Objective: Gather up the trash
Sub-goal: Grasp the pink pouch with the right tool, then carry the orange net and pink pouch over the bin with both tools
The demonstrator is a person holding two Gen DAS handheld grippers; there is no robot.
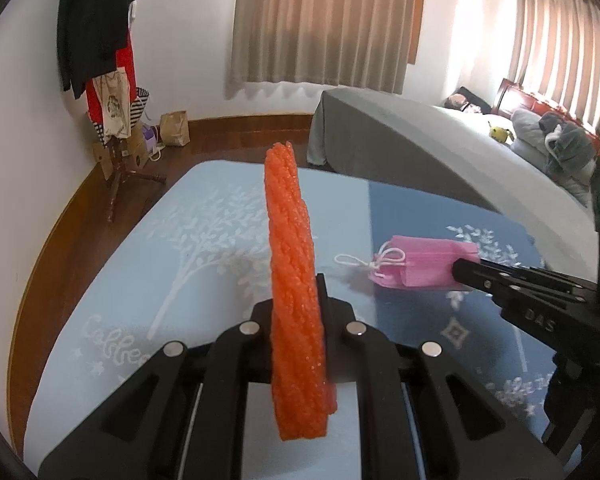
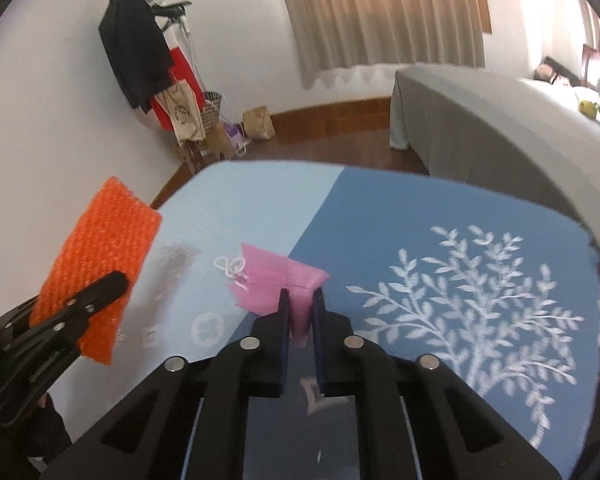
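An orange knobbly mesh pad stands on edge between the jaws of my left gripper, which is shut on its lower part. From the right wrist view the same orange pad shows its flat face at the left, clamped by the left gripper. A folded pink face mask with white ear loops is pinched at one corner by my right gripper. In the left wrist view the pink mask sticks out leftward from the right gripper, just above the mat.
Under both grippers lies a two-tone blue mat printed with white trees. A grey-covered bed runs along the right. A coat stand with hanging clothes and a brown paper bag are on the wooden floor by the far wall.
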